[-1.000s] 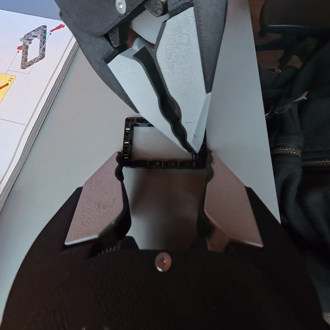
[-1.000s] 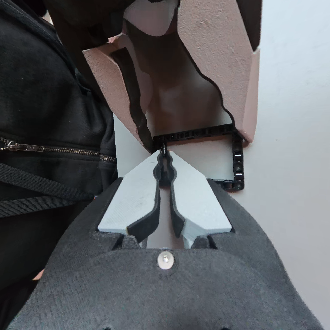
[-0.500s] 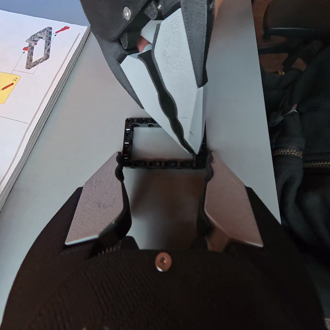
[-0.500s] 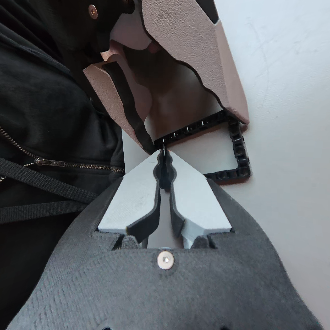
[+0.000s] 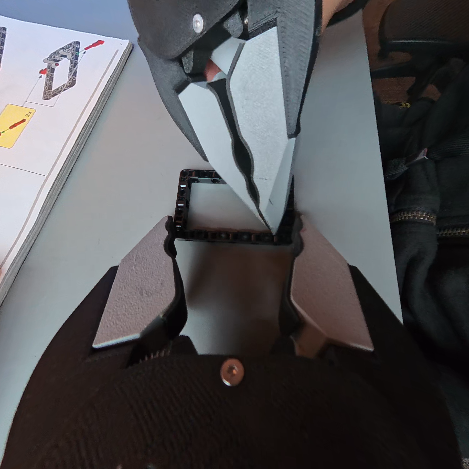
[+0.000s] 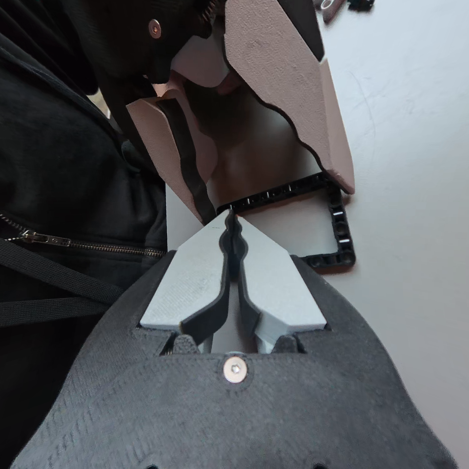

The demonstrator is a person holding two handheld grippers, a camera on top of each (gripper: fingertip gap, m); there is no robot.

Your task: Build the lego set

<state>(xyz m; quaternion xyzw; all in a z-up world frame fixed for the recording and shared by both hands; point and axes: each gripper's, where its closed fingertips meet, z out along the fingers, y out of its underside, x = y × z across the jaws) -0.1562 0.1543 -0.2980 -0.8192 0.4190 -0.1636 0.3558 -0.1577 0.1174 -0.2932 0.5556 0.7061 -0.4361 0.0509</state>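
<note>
A black rectangular beam frame [image 5: 181, 198] lies flat on the grey table [image 5: 114, 190]. My left gripper [image 5: 233, 229], with pinkish-brown fingers, is shut on it across its near long side. The frame also shows in the right wrist view [image 6: 340, 228], with the left gripper [image 6: 278, 201] on its far side. My right gripper [image 6: 231, 215], with pale grey fingers, is shut, its tips pressed at the frame's corner beside the table edge. It comes down from above in the left wrist view [image 5: 271, 225]. I cannot tell whether anything small sits between its tips.
An open instruction booklet [image 5: 50, 101] lies at the left. The table edge [image 5: 380, 203] runs close by the frame's right side, with a person's dark zipped jacket [image 6: 76, 243] beyond it. Small loose parts [image 6: 330, 10] lie far off on the table.
The right gripper has swung its body sideways while its tips stayed at the frame's corner. The left gripper and the frame have held still.
</note>
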